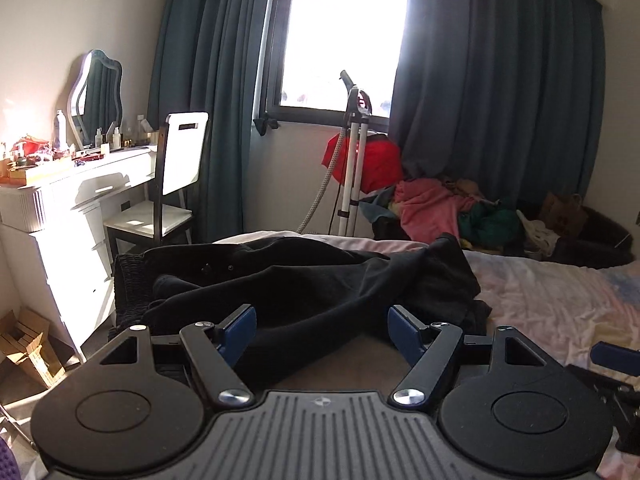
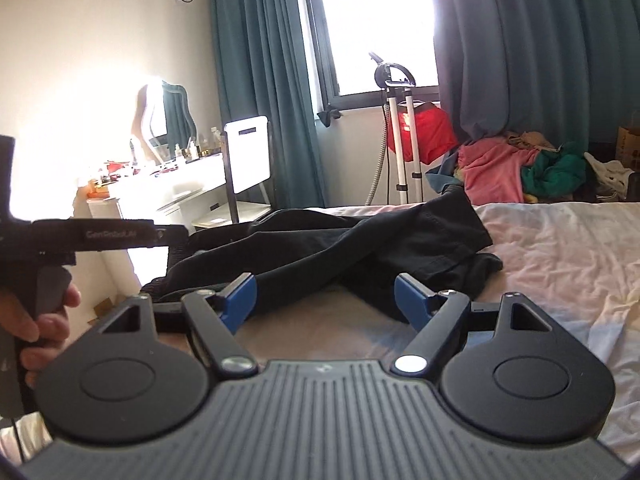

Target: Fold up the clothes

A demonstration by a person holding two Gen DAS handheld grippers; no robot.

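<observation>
I hold the left gripper (image 1: 322,334) and right gripper (image 2: 325,298) side by side above the near edge of the bed (image 2: 560,248), both with jaws apart and nothing between them. The black trousers (image 2: 360,248) lie crumpled on the bed's left part, legs crossed, so I judge they need spreading flat first.

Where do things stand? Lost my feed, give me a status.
Left gripper open, empty. Right gripper open, empty. Black garment crumpled on bed, unfolded. Nothing blocking it.
</observation>
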